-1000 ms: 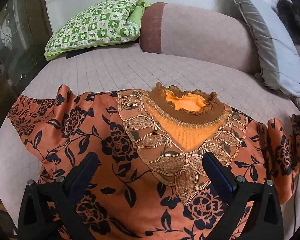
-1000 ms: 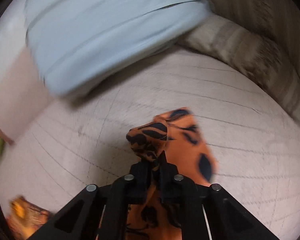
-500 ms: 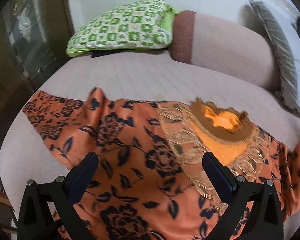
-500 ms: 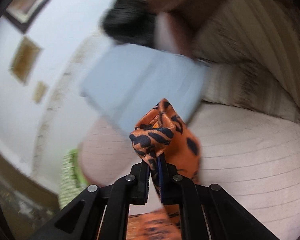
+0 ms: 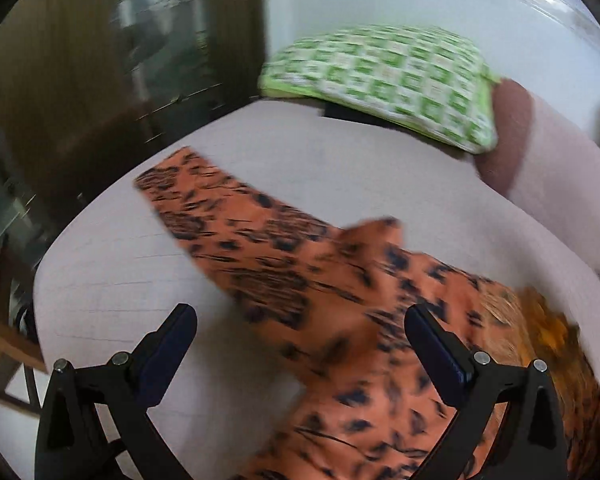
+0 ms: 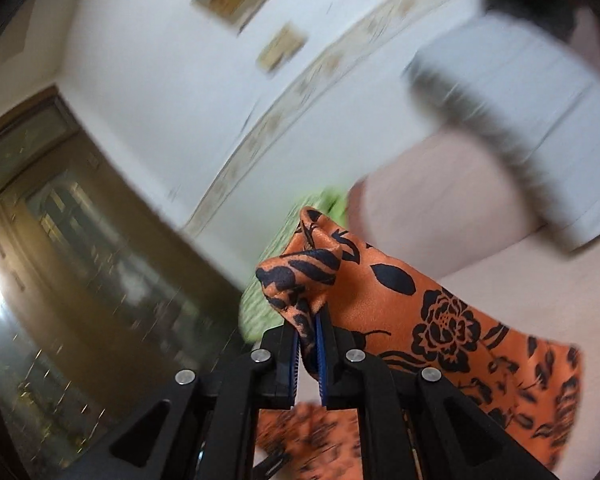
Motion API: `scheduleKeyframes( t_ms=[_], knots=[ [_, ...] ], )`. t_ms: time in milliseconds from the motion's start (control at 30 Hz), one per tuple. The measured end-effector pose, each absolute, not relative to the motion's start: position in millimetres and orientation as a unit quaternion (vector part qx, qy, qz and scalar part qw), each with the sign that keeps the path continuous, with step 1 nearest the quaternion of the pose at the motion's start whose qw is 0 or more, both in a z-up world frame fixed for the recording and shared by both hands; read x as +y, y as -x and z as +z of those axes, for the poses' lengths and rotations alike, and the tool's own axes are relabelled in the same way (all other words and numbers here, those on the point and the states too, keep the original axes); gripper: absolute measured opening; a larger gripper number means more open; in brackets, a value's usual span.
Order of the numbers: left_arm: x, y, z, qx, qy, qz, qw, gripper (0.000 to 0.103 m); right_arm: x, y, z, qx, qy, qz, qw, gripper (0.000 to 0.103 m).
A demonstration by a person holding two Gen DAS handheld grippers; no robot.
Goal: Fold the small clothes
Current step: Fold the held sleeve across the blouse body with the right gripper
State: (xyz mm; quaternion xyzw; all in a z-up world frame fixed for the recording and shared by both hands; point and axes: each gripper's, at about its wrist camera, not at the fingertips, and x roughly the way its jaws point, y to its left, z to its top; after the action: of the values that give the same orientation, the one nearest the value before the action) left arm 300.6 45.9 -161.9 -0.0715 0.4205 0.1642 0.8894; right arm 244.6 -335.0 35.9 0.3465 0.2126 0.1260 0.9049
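- Left wrist view: my left hand-held gripper (image 5: 300, 354) has its jaws wide apart with nothing between the pads, hovering over the near part of the orange floral garment (image 5: 300, 280).
- The garment lies spread across the pale quilted bed (image 5: 320, 168), one sleeve (image 5: 188, 196) stretched toward the far left edge and the lace collar (image 5: 532, 320) low on the right. The picture is smeared, so I can't judge creases.
- A green checked pillow (image 5: 388, 80) sits well behind the garment, clear of it.
- For this step I'd bring the open jaws down over the sleeve's cuff end and pinch only that layer, not the bed cover beneath.
- Right wrist view: my right hand-held gripper (image 6: 309, 344) is clamped on a bunched corner of the same garment (image 6: 420, 312), which is raised off the bed and trails down to the lower right.
- The pinch looks deep, fabric puffing above the blue pads (image 6: 322, 340), so I judge it secure.
- This camera looks toward the wall and a dark glass door (image 6: 80, 260), so I can't see the landing spot from here.
- I'd carry this side across the body in a low arc, lay its edge parallel to the torso, then release once the cloth rests flat.
- The fabric looks satiny; I expect it to slide, so slow placement matters.
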Motion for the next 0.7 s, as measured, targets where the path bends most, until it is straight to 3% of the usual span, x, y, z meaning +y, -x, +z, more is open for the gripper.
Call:
scheduleKeyframes(
  t_ms=[300,500,700],
  knots=[
    [116,-299,-165,0.428,0.107,0.219,0.87,0.103,-202,-342,-82,0.34,-0.34,0.168,0.861,0.008],
    [133,-299,-167,0.437,0.106,0.225,0.864,0.103,-156,-380,-182,0.461,-0.319,0.166,0.811,0.013],
    [148,-302,-170,0.441,0.127,0.232,0.858,0.103,-118,-384,-205,0.495,-0.252,0.203,0.806,0.014]
  ],
)
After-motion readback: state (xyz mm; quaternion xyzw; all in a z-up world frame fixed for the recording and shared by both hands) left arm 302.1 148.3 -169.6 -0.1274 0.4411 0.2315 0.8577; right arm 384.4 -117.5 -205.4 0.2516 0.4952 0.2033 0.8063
